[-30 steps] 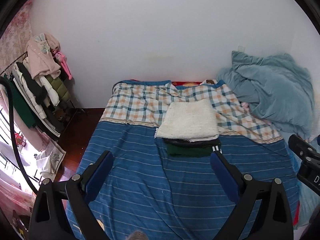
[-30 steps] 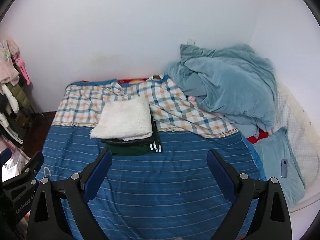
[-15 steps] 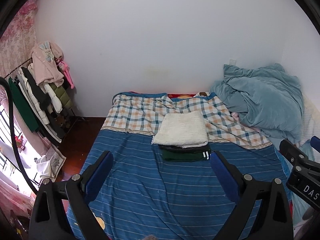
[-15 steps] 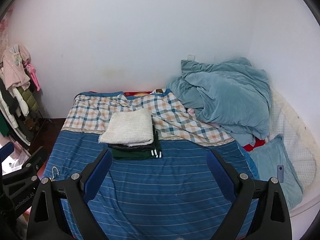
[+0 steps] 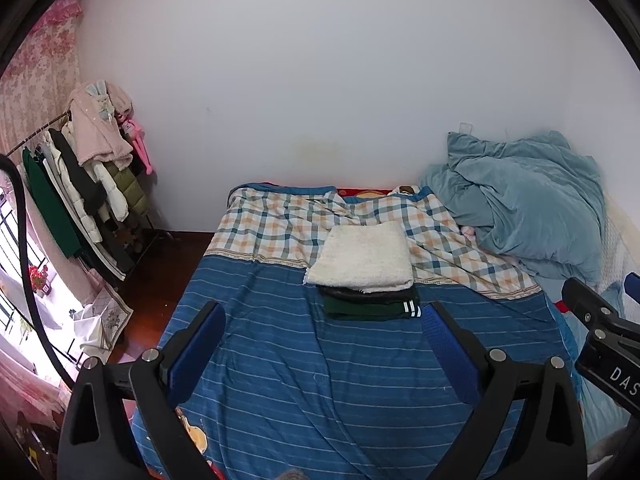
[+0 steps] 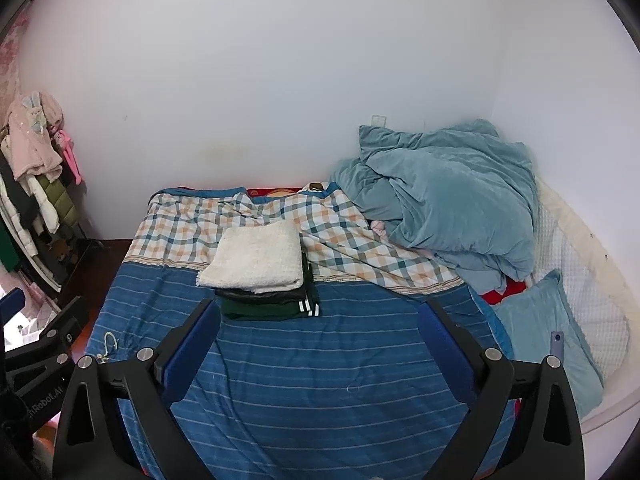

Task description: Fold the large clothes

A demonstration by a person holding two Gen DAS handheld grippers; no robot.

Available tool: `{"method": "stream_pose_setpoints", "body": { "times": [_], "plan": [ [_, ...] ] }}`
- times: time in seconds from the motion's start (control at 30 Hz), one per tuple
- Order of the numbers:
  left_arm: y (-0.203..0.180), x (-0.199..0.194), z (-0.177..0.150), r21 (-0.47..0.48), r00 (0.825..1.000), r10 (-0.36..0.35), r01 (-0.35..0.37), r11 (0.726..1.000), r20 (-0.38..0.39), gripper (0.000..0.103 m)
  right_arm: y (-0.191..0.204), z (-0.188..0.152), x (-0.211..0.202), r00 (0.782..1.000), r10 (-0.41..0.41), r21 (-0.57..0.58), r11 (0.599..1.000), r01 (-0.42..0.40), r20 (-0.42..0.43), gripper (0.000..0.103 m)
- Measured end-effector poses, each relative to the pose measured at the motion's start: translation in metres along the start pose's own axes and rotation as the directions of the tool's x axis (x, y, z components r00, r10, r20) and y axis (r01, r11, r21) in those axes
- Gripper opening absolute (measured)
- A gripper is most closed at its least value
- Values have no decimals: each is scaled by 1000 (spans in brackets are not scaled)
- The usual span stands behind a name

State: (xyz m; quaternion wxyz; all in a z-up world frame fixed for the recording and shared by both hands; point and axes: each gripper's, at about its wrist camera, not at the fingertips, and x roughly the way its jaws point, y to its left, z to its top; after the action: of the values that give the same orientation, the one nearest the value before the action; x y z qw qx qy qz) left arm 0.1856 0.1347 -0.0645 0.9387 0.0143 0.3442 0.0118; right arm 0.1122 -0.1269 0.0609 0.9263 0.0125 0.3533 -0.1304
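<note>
A stack of folded clothes lies on the bed: a white fluffy garment (image 5: 364, 258) on top, a black one under it and a dark green one with white stripes (image 5: 370, 308) at the bottom. The stack also shows in the right wrist view (image 6: 256, 260), with the green garment (image 6: 268, 308) lowest. My left gripper (image 5: 326, 340) is open and empty, held back above the blue striped bedcover (image 5: 320, 380). My right gripper (image 6: 318, 338) is open and empty, also well short of the stack.
A crumpled teal duvet (image 6: 448, 196) is piled at the bed's far right corner, with a light blue pillow (image 6: 544, 332) beside it. A plaid sheet (image 5: 288, 224) covers the far part. A clothes rack (image 5: 76, 188) with hanging coats stands left of the bed.
Both grippers have drawn back and risen from the bed, so the stack looks smaller and farther away. Both stayed open. The stack has not moved.
</note>
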Motion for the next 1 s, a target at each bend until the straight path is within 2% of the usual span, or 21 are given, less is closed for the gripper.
{"method": "stream_pose_setpoints", "body": {
  "times": [1.0],
  "plan": [
    [3, -18, -2, -1, 1000, -1, 1, 1000, 14, 101, -4, -14, -4, 1000, 25, -5, 1000, -25, -7, 101]
  ]
}}
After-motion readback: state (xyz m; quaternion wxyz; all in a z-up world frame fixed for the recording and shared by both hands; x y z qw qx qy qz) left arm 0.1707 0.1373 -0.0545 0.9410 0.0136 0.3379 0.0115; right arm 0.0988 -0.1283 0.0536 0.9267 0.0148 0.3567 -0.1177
